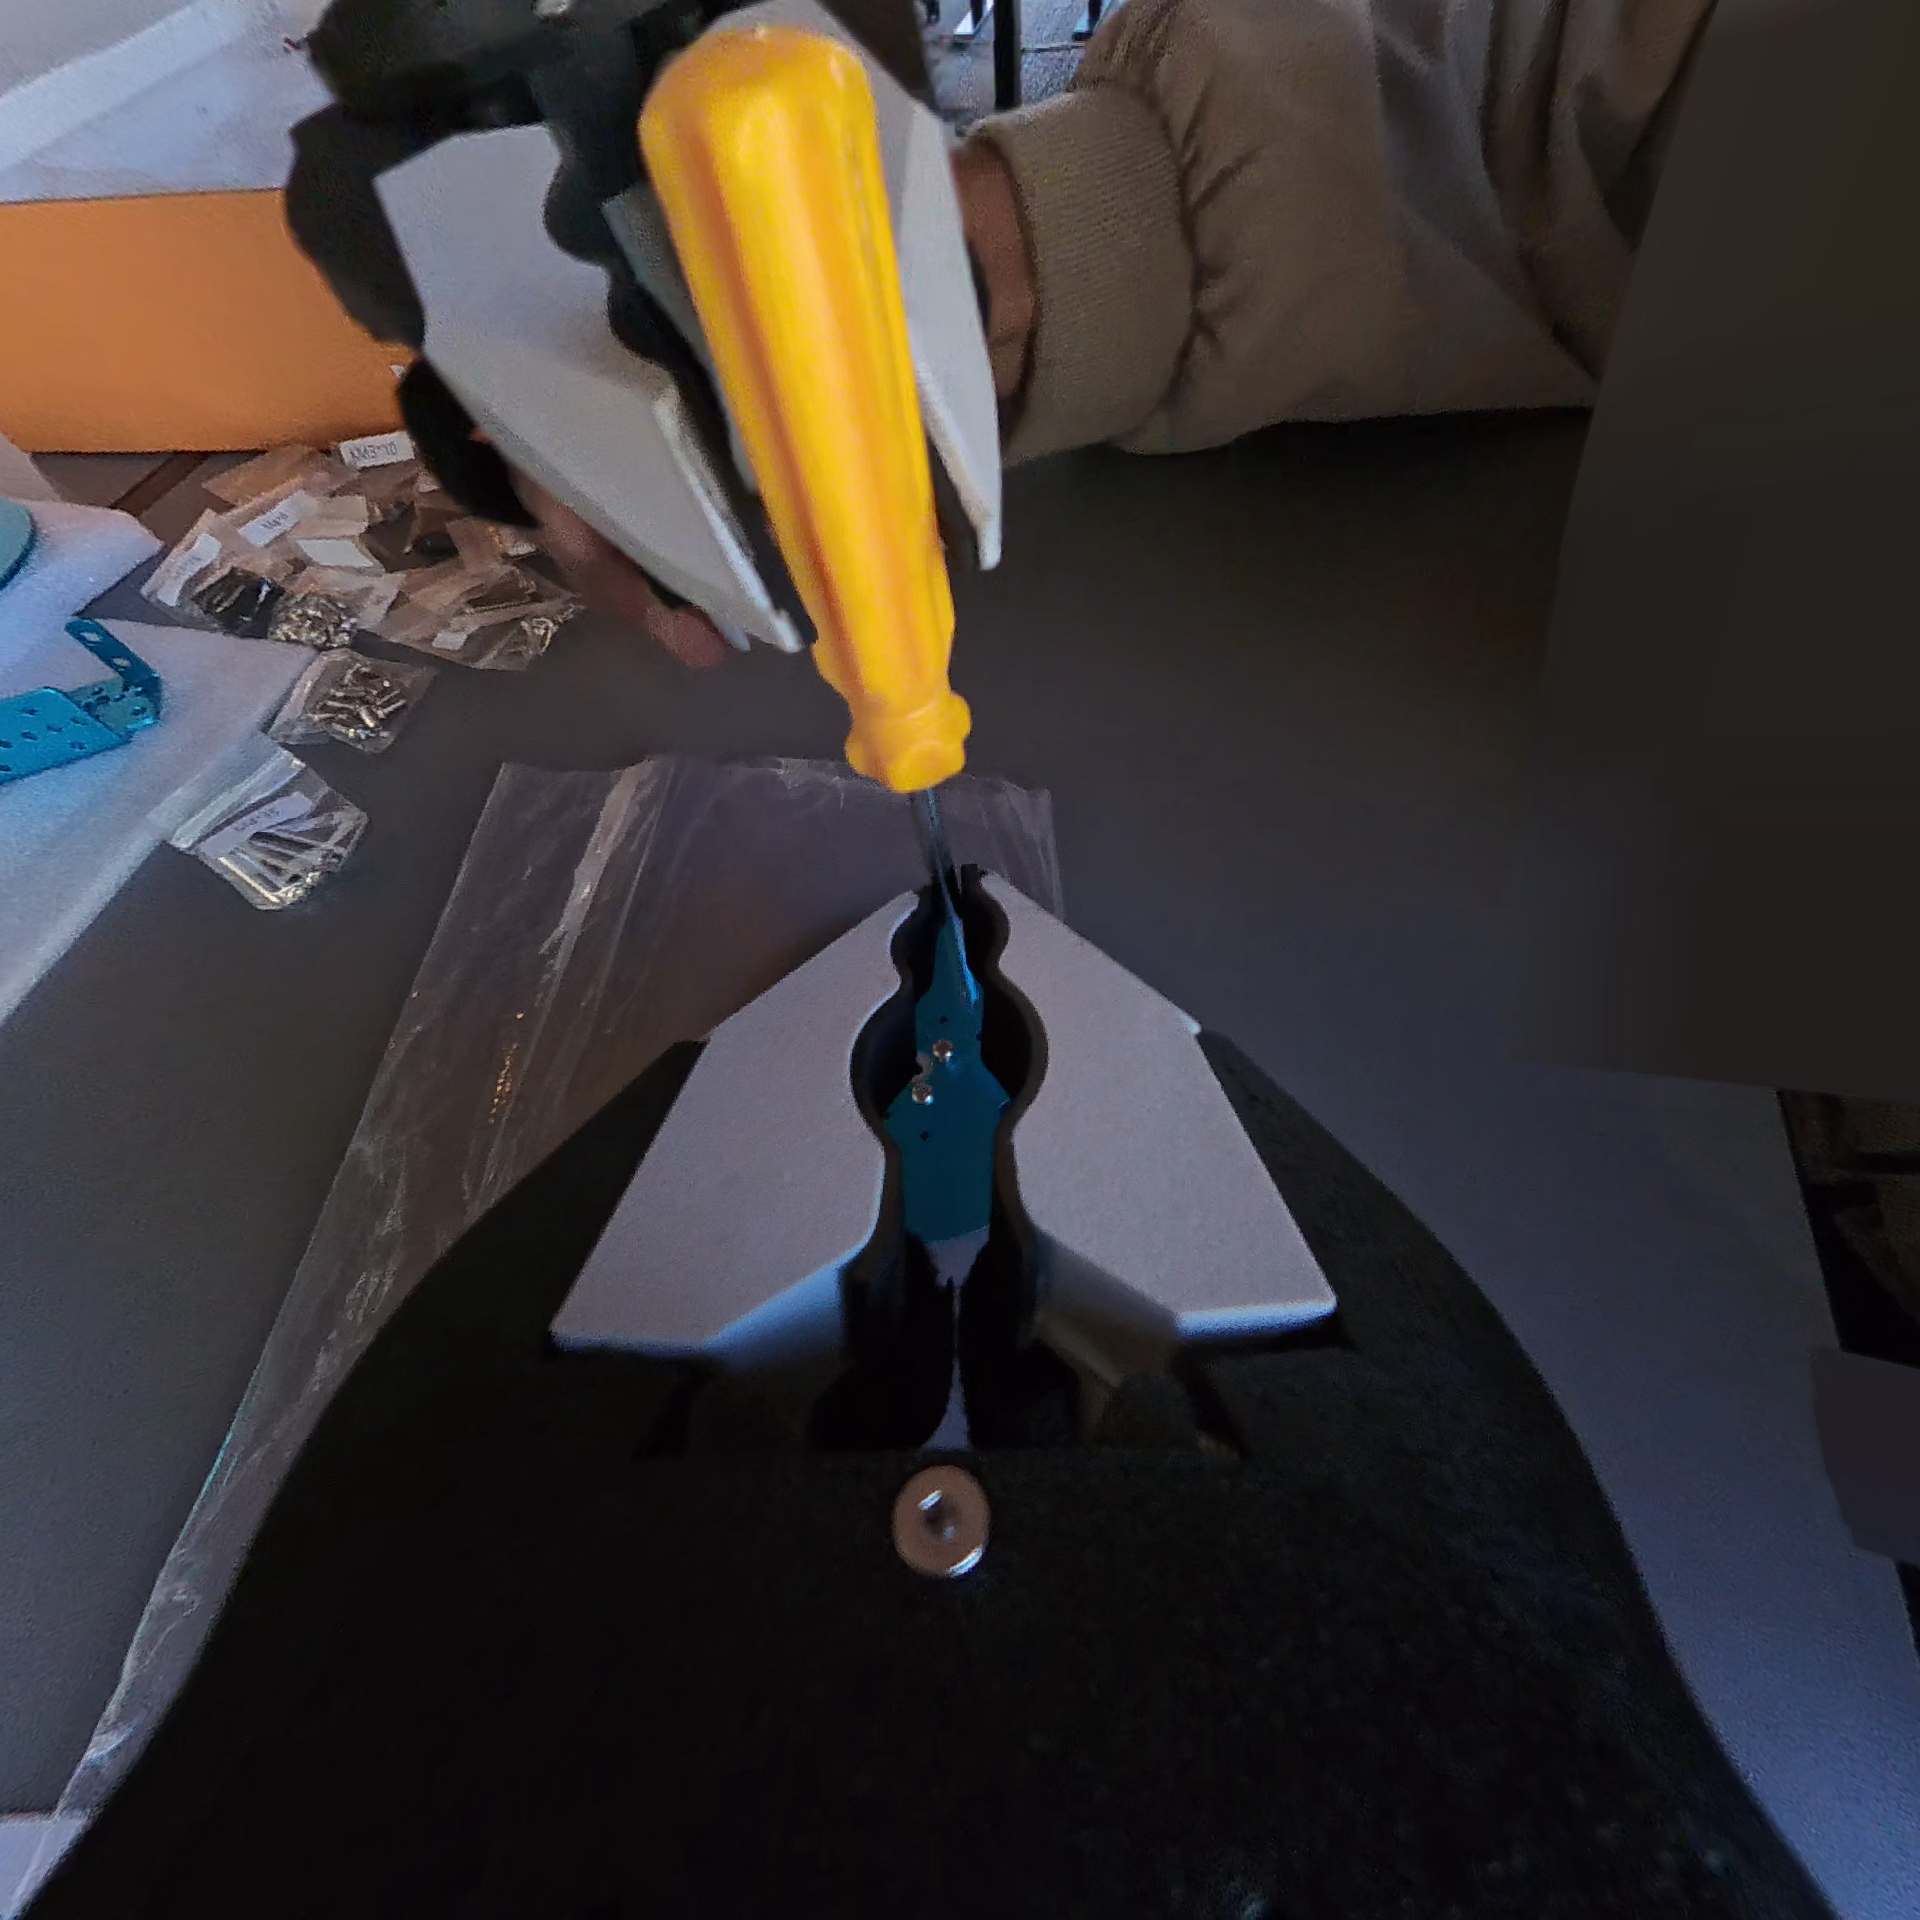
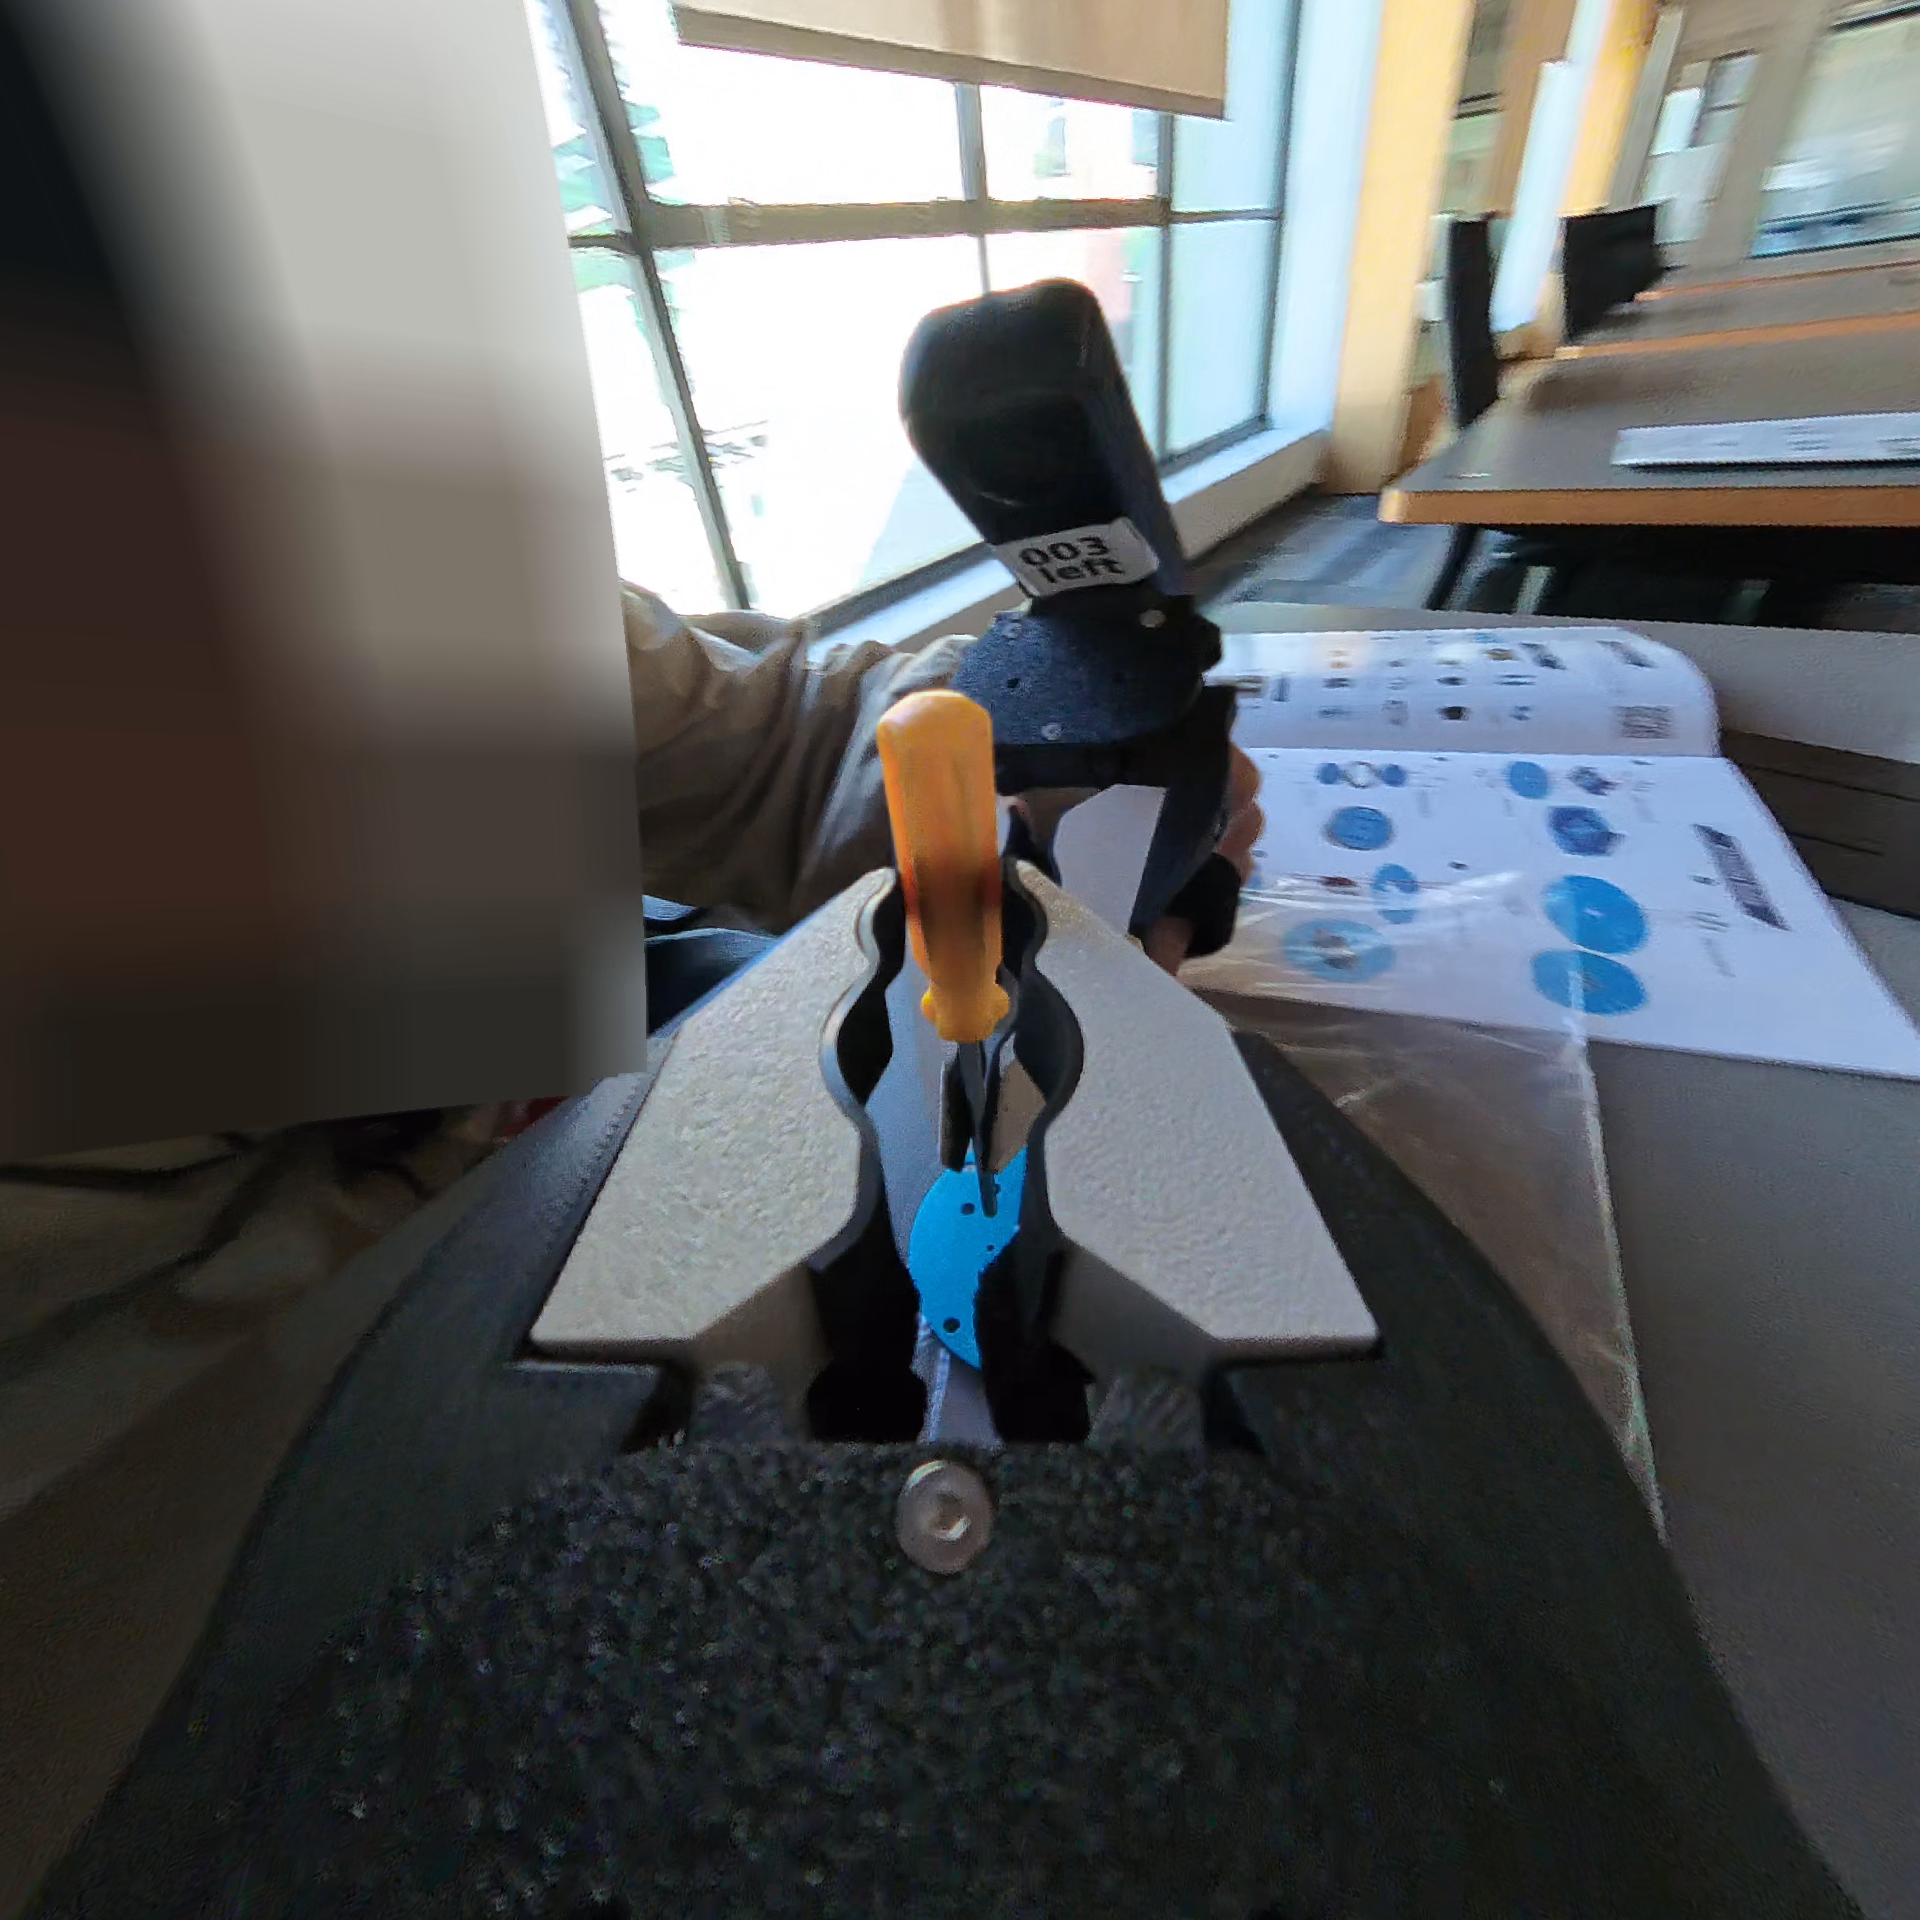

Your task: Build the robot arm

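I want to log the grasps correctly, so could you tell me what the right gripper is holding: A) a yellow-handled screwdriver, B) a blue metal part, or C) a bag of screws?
A: the right gripper is closed on the yellow-handled screwdriver, while the left gripper holds the blue metal part.

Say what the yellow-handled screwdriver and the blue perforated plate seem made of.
Yellow-handled screwdriver: glossy, slightly translucent moulded plastic handle with ridges; thin dark shaft, probably steel. Blue perforated plate: thin flat sheet, even satin blue, drilled holes, so likely anodised metal, though coloured plastic is possible.
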### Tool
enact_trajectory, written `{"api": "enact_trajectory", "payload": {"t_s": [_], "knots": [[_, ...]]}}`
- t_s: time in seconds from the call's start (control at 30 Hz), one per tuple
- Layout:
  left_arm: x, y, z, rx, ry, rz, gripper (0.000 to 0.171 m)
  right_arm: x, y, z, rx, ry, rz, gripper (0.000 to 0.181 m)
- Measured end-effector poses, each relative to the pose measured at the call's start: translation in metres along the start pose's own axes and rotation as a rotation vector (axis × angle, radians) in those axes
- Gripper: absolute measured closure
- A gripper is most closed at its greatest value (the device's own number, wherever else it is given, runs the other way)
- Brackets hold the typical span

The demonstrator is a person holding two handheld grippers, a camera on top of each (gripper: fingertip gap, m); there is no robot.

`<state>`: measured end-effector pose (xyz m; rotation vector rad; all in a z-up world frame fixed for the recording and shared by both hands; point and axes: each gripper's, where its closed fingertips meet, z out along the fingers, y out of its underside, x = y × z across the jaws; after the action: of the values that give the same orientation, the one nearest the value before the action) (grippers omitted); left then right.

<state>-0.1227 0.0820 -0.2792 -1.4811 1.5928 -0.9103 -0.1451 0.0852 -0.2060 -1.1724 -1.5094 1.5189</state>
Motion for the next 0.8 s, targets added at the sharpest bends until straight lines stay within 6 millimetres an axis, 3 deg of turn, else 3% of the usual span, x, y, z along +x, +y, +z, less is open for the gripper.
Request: {"api": "enact_trajectory", "payload": {"t_s": [0.23, 0.8], "knots": [[-0.003, 0.009, 0.002, -0.039, -0.019, 0.024, 0.168, 0.002, 0.008, 0.001, -0.052, -0.222, 0.033, 0.165], [-0.006, 0.012, 0.001, -0.058, -0.043, 0.044, 0.168, 0.004, 0.009, 0.006, -0.059, -0.234, 0.0, 0.165]]}}
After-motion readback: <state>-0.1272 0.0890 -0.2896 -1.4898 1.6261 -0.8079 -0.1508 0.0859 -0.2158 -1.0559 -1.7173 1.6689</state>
